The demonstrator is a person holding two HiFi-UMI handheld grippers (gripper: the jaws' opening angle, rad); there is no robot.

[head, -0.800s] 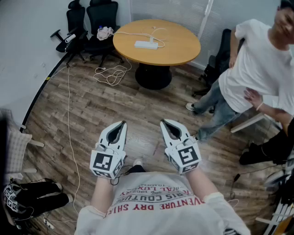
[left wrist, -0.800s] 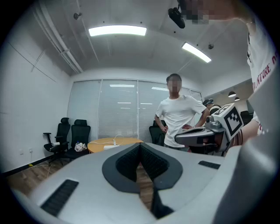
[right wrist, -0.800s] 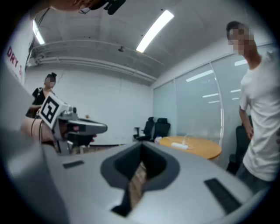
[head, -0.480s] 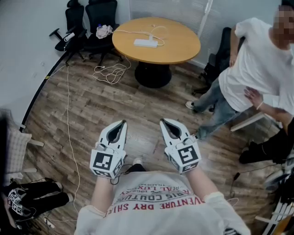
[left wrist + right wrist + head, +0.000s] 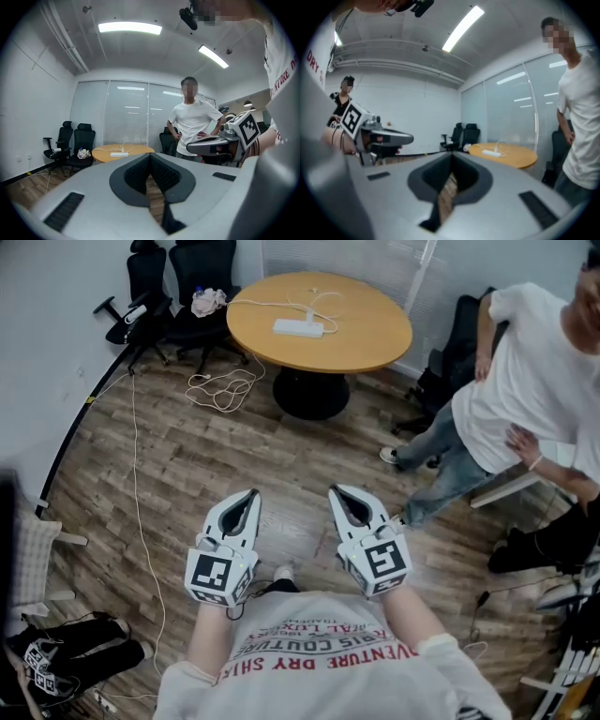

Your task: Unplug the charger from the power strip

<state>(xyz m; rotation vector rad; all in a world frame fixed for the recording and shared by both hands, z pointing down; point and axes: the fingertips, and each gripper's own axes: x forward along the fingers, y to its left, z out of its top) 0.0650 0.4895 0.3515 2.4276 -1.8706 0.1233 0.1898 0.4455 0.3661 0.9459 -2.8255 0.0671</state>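
Note:
A white power strip lies on a round wooden table at the far side of the room, with a white charger and its cable plugged into it. The strip also shows small in the left gripper view and in the right gripper view. My left gripper and right gripper are held side by side close to my chest, far from the table. Both are shut with nothing between the jaws.
A person in a white shirt stands to the right of the table. Black office chairs stand at the back left. White cables lie on the wooden floor left of the table. A black bag lies at my lower left.
The view has shifted slightly; both grippers stay where they were, still shut. The person on the right barely moves.

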